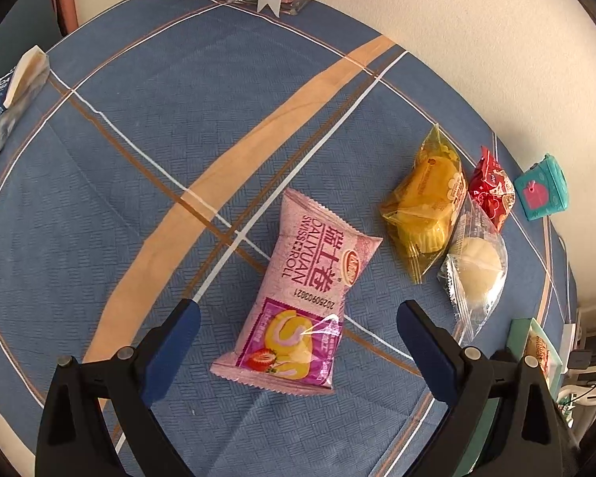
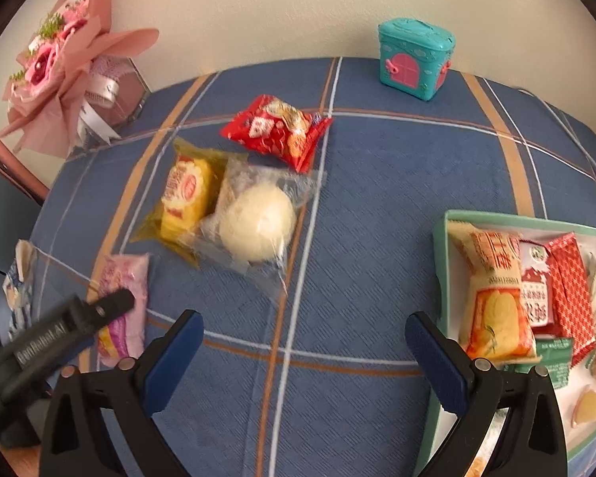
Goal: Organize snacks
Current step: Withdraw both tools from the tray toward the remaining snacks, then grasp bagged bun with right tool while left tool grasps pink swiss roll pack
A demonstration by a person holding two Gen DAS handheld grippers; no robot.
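The left gripper (image 1: 298,322) hangs spread wide over the pink Swiss roll packet (image 1: 298,298), which lies on the blue tablecloth (image 1: 139,159) between its blue pads. The puffy, slick wrapper could squirt out if pinched near its crimped end. The right gripper (image 2: 304,338), also agape and empty, sits beside the green-rimmed snack box (image 2: 441,238), which a careless swing could nudge.

I saw a teal toy house (image 2: 416,63) and a pink bouquet (image 2: 59,71) on the blue worktop (image 2: 377,183).

Left gripper (image 1: 298,318) and right gripper (image 2: 304,328): black plastic linkage arms with triangular cut-outs and silver pivot pins. Each finger carries a dark-blue pad (image 1: 171,351). White lettering marks the left gripper's black body in the right wrist view.
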